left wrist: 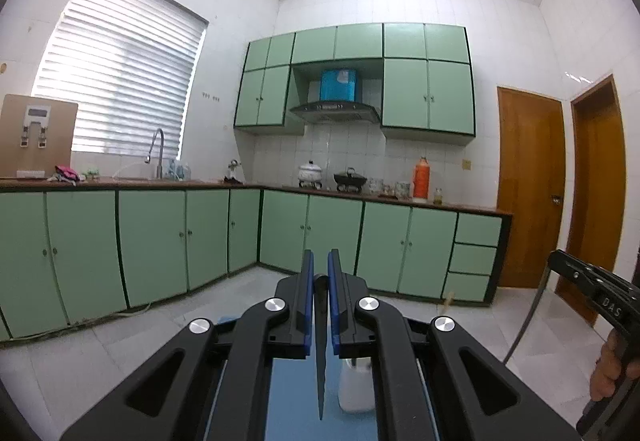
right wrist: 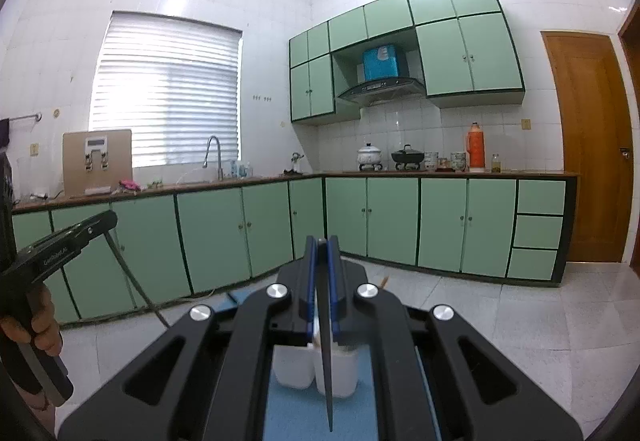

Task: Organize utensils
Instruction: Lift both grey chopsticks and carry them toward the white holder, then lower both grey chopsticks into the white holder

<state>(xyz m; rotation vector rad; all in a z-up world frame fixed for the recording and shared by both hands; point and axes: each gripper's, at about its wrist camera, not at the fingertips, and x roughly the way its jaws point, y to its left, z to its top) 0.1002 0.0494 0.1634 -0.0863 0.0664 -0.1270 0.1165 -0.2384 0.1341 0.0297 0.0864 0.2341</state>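
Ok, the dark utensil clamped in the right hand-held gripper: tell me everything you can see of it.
The dark utensil is a long, thin, flat black piece, seen edge-on and tapering to a point at its lower end. It hangs roughly vertical, pinched near its top between the blue pads of the right hand-held gripper. Below it stand white plastic containers on a blue surface; contact with them is unclear. Its type cannot be told.

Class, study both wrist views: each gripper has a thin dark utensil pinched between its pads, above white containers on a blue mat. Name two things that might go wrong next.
1. The left gripper pinches its dark utensil only near the top, so the long hanging end may swing or slip.
2. The right gripper hides much of the white containers below, so lowering its utensil might miss an opening or tip one.
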